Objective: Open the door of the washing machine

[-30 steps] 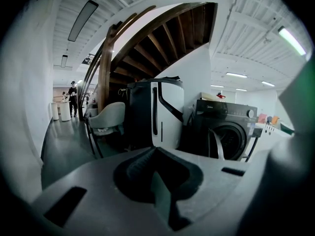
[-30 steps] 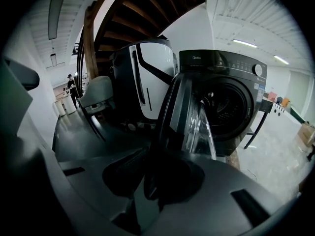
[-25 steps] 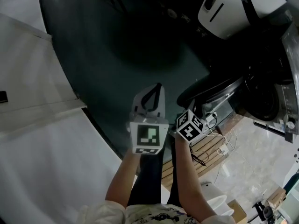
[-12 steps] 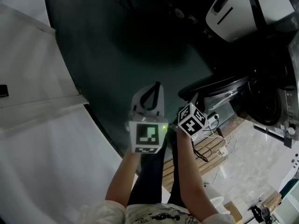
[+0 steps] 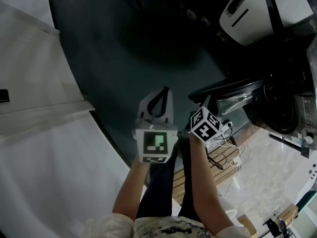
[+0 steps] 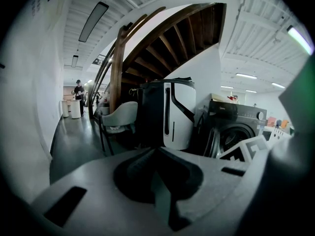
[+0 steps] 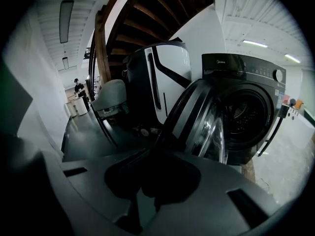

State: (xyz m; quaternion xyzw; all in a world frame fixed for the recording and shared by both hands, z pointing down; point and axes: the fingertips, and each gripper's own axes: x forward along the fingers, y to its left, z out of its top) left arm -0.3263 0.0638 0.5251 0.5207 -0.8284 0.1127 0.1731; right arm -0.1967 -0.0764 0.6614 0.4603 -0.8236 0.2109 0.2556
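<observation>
The washing machine's (image 7: 248, 107) door (image 7: 197, 114) stands wide, its free edge meeting our right claw (image 7: 150, 150), which looks closed on it. Our left claw (image 6: 156, 150) hangs shut, empty, farther left.

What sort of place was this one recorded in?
Probably an open-plan workshop or demo hall, not a home: a washing machine, its door open, stands by a curved wooden staircase, under ceiling strip lights.

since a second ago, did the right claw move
Yes, leftward: the right claw, clamped on the door, sees the washing machine further right now.
</observation>
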